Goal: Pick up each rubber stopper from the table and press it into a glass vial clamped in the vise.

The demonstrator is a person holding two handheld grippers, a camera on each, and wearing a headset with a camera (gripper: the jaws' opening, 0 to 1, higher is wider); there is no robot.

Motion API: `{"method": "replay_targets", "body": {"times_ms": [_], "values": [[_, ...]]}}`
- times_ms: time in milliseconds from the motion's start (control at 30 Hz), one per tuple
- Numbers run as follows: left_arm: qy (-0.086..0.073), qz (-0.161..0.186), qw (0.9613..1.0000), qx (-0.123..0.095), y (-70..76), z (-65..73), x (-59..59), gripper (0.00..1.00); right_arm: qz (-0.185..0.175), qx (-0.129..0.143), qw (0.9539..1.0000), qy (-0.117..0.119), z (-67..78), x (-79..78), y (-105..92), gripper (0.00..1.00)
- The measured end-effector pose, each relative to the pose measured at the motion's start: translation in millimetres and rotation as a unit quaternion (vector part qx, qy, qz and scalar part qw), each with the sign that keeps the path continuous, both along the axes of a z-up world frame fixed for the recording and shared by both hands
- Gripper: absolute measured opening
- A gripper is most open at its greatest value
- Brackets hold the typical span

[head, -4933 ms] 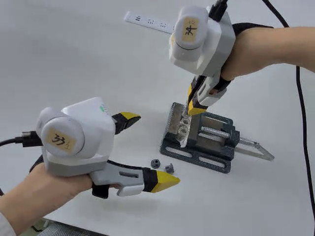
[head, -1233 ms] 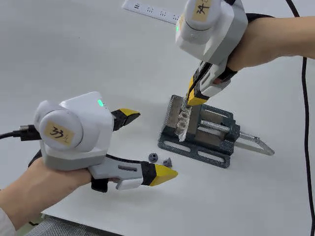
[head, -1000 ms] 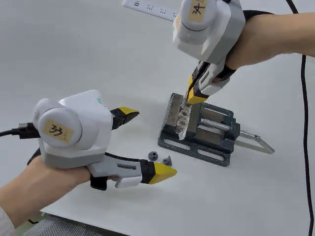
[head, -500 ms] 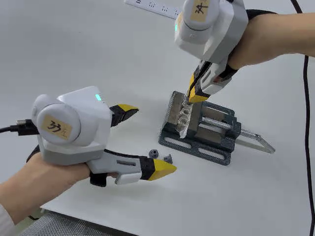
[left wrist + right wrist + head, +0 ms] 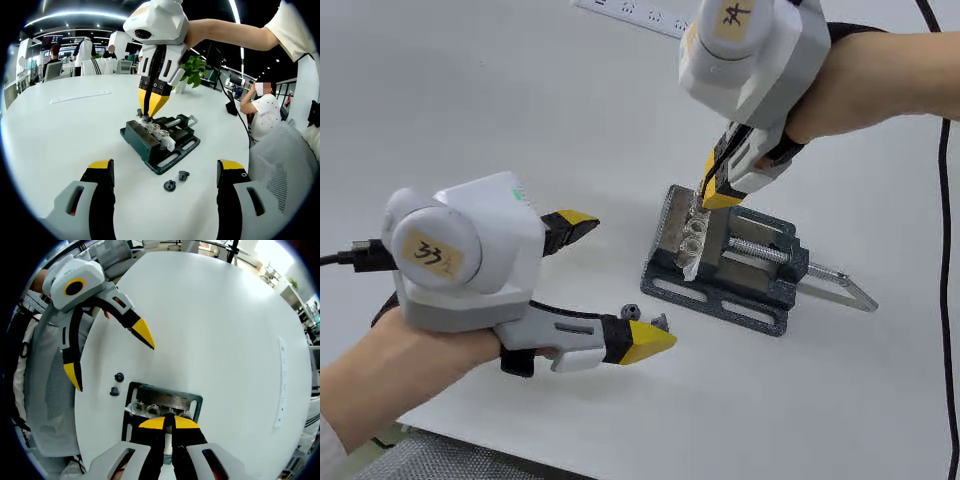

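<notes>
Rubber stoppers, 2 of them [image 5: 631,313] [image 5: 660,321], lie loose and side by side on the desk [image 5: 470,120], just beyond the nearer yellow tip of the left hand-held gripper [image 5: 615,280]. That gripper is spread wide and held low and nearly level. In the left gripper view the pair sits ahead in the gap between its jaws, a little toward the right one, so the left hand looks far the nearer for the next pick, needing a short push forward and a dip. Which way up each stopper lies is too small to tell.

Past them stands the vise [image 5: 720,300], clamping a row of glass vials [image 5: 695,240]. The right hand-held gripper [image 5: 717,198] points steeply down from above, jaws drawn together, tips at the mouth of the farthest vial. Whether a stopper is pinched there is unclear.
</notes>
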State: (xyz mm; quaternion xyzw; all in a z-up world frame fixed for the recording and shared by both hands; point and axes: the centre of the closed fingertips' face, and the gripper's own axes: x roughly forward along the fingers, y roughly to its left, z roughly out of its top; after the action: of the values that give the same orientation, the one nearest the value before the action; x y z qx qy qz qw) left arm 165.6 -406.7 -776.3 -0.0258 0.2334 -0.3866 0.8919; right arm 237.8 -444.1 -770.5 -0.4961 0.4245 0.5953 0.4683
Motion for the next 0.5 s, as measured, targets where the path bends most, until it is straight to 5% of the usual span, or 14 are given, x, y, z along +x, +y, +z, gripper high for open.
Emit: {"method": "replay_targets", "body": {"times_ms": [500], "values": [[-0.011,0.005,0.9999,-0.004,-1.3,11.1,-0.7,0.83,-0.009,0.005,0.9996,-0.024,1.9,0.4,1.3,0.00]]}}
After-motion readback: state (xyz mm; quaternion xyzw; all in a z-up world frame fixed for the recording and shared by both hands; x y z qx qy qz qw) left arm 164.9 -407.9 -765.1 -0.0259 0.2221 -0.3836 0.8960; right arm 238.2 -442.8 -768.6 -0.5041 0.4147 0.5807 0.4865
